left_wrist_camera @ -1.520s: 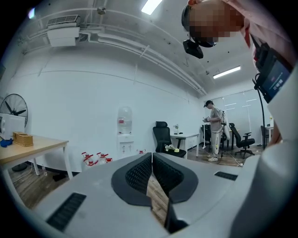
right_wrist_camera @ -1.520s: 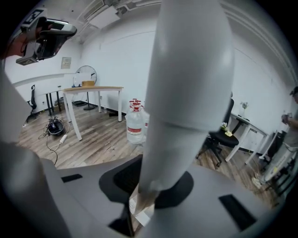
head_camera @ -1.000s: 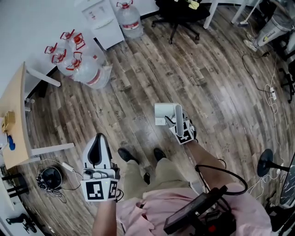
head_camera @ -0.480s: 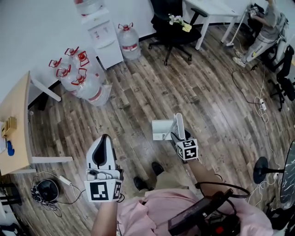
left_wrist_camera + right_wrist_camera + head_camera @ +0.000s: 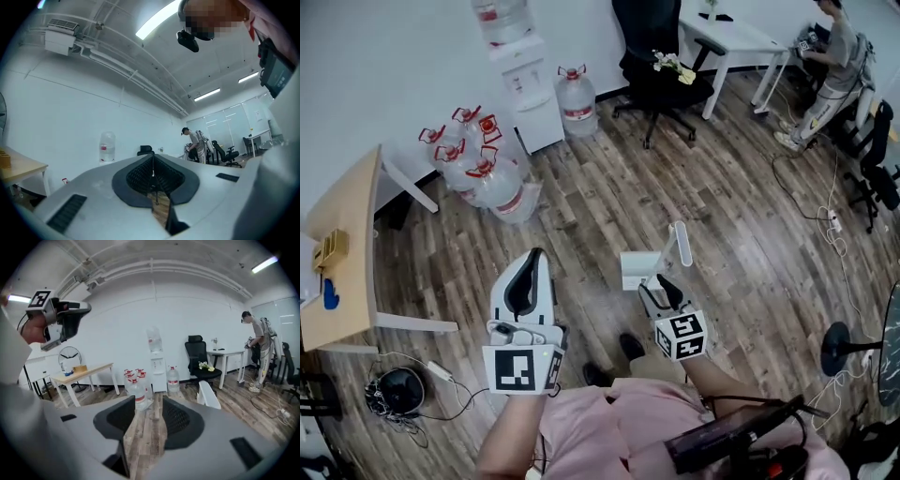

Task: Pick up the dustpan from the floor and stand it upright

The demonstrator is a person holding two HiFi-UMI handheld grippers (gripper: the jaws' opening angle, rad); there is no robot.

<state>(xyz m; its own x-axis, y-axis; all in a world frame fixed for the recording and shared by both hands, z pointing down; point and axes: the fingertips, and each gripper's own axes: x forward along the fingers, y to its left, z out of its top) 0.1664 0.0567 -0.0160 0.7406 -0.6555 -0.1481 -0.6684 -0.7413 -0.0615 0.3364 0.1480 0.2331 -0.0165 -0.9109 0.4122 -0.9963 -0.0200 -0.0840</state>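
Head view, dustpan: the white dustpan (image 5: 643, 269) is on the plank floor (image 5: 741, 234) with its handle up, just ahead of the right gripper (image 5: 662, 284) and well apart from the wooden table's (image 5: 342, 272) near corner.
Right gripper: its jaws stand narrowly apart with only floor between them. In the right gripper view the dustpan (image 5: 208, 395) sits off to their right.
Left gripper: the left gripper (image 5: 533, 264) is raised and holds nothing, its jaws pressed together.
Risk: the dustpan seems to lean, though it shows too small to be sure. With nothing holding it, it may tip flat, and a brush from the right gripper would do that.
Around: the office chair (image 5: 661, 80) stands far off, and water bottles (image 5: 492, 178) crowd the wooden table's far corner.
In the way: only the person's shoe (image 5: 633, 349), just behind.
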